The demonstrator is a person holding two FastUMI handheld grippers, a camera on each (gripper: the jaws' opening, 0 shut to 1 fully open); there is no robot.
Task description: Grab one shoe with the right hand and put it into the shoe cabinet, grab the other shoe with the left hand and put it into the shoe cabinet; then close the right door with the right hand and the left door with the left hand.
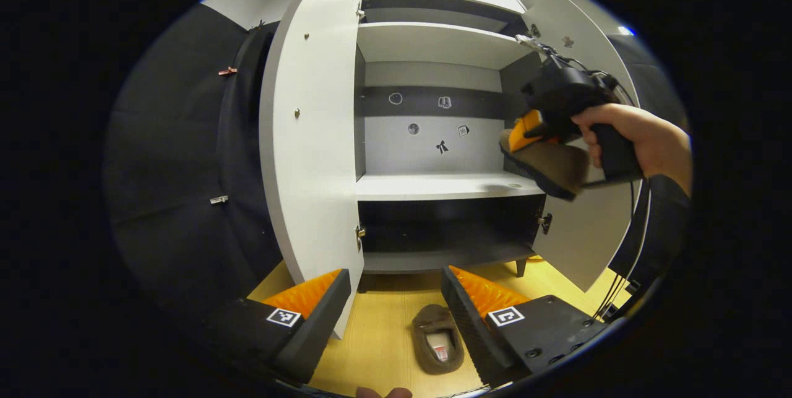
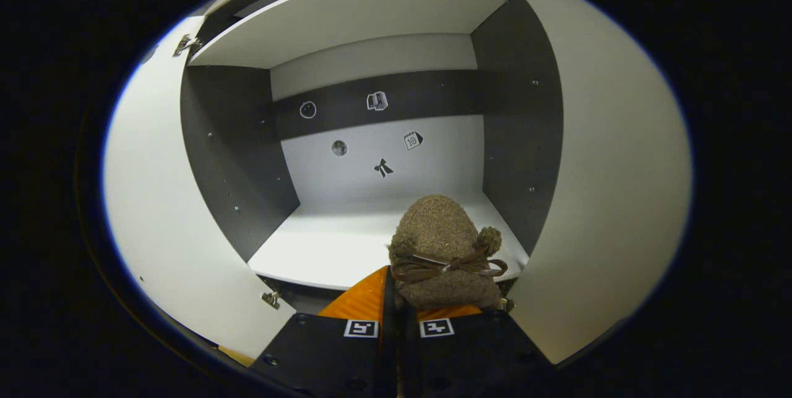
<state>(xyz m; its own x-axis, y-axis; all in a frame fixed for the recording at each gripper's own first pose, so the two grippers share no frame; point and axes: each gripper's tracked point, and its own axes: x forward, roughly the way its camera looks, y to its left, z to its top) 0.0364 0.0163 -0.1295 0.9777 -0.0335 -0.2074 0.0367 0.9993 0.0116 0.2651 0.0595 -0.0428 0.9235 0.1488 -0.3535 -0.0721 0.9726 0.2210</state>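
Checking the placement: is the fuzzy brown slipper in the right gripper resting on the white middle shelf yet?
Apart. Left gripper view shows slipper in mid-air above shelf.

Cabinet: we see the shoe cabinet with both doors open.
Floor: our left gripper, jaws apart, hovers over one slipper.
Right: other gripper holds second slipper.

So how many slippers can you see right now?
2. One slipper is held in the right gripper at the cabinet's middle shelf; the other slipper lies on the floor before the cabinet.
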